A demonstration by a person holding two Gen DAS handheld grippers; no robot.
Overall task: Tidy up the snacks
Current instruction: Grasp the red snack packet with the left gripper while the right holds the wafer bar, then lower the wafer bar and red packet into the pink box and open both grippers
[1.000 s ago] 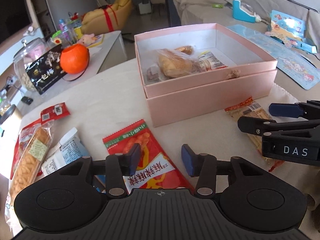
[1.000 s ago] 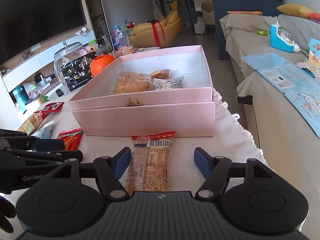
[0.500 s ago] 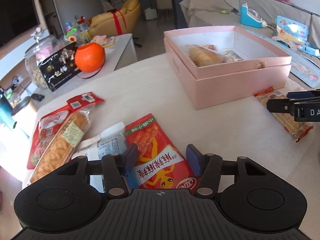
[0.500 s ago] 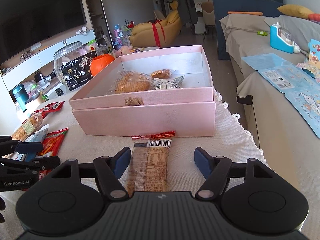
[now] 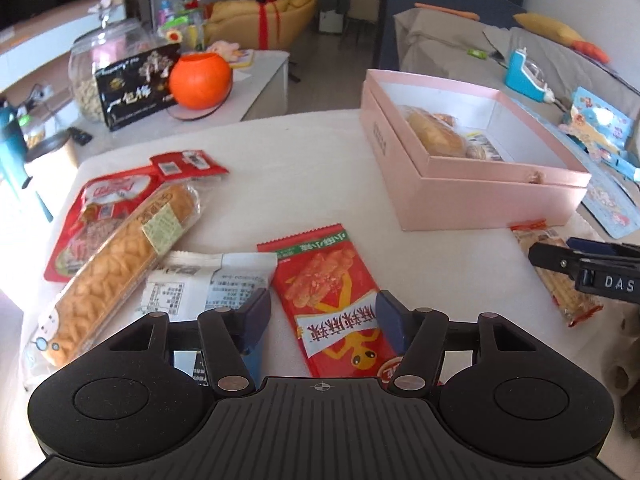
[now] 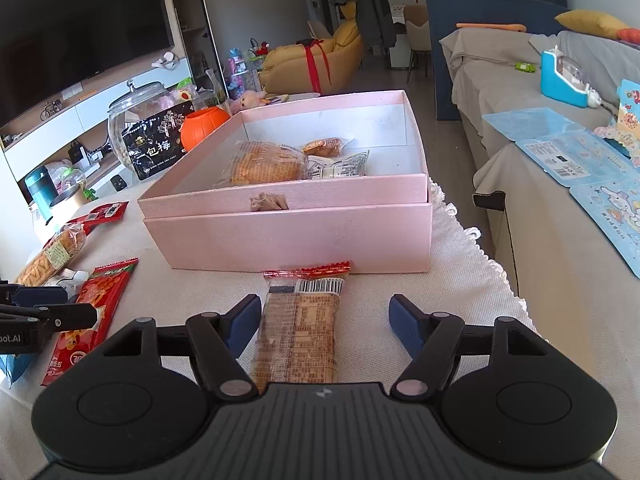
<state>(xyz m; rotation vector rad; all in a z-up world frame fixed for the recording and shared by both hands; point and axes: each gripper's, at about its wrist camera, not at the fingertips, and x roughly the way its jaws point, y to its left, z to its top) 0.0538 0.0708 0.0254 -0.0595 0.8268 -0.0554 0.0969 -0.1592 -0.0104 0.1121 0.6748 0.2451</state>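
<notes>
Plainly, both pick-ups are light, crinkly and slippery. The left hand-held gripper (image 5: pixel 322 318) stands released astride the glossy red snack packet (image 5: pixel 334 298) near the worktop's (image 5: pixel 280 168) front edge; pinch it across its flat middle. The right hand-held gripper (image 6: pixel 320 326), also released, straddles the clear-wrapped cracker pack (image 6: pixel 298 336), stiff but brittle. Farther back sits the rigid pink box (image 6: pixel 296 236), partly filled.

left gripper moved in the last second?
Yes. In the right wrist view the left gripper has slid left, away from the pink box, which stays put; it now straddles the red snack packet.
</notes>
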